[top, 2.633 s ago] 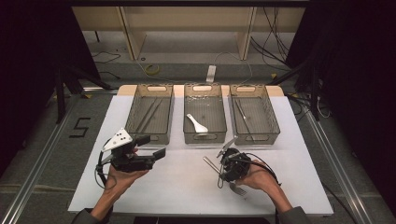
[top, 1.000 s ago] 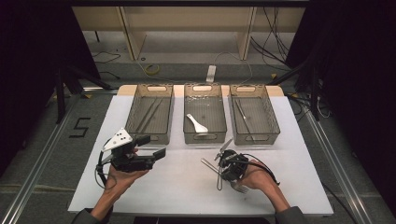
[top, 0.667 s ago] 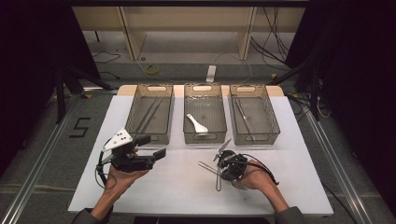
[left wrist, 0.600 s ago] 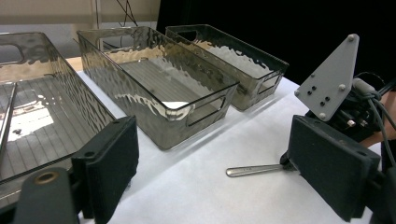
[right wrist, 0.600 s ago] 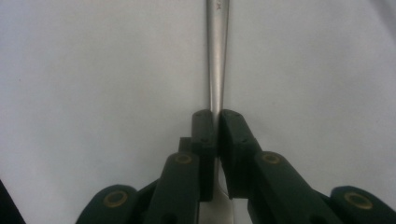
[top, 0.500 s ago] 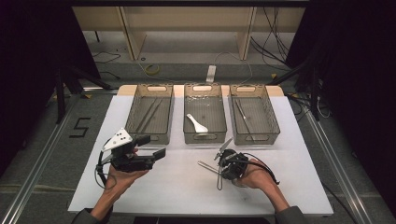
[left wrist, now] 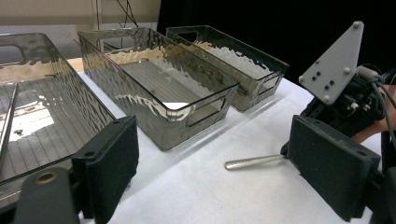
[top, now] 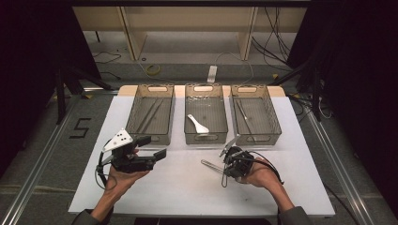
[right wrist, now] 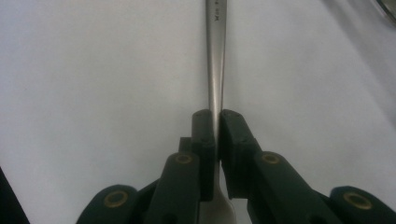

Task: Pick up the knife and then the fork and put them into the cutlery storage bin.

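Pickup done, sorting left: right gripper [right wrist: 215,122] clamped on the metal utensil [top: 212,165], a slim, shiny steel handle jutting left, held low over the white table [top: 187,192] toward its near edge, not yet in any bin [top: 255,139]; left gripper [left wrist: 212,158] gapes empty.

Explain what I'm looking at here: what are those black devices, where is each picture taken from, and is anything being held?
A person works at a white table with a hand-held two-jaw gripper in each hand. One camera looks down from above; another rides on each gripper, looking along its jaws. Three clear bins stand in a row; the middle one holds a white spoon. The left gripper is open, holding nothing. The right gripper is shut on a metal utensil, its handle sticking out over the table.
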`<state>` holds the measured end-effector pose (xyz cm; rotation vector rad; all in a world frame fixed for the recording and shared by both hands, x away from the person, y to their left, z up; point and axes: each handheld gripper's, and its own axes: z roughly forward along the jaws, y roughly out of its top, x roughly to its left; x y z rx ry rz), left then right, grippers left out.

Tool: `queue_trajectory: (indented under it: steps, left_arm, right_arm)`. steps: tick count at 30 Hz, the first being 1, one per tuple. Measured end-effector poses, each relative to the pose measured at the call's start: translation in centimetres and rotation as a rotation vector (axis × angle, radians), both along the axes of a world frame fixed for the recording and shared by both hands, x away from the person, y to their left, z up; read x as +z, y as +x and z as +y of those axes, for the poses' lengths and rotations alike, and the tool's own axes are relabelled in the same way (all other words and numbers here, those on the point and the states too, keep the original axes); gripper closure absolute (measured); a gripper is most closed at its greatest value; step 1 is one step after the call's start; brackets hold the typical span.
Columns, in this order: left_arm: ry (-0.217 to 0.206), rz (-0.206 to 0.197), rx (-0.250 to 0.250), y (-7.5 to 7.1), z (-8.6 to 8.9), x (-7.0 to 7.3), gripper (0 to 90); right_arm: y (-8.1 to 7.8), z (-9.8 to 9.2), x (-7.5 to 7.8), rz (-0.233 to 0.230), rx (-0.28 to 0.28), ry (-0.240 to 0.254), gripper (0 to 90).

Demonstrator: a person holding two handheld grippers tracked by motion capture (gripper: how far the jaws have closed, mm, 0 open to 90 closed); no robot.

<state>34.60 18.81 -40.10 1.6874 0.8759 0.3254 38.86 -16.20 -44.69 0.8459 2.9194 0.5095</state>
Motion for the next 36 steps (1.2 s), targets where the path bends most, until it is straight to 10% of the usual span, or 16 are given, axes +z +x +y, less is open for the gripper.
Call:
queue_trajectory:
  steps: [36]
  left_arm:
    - [0.003,0.002,0.004,0.1,0.0,0.0,16.0]
  right_arm:
    - [0.8,-6.3,5.1,-0.110,-0.164,0.161,85.3]
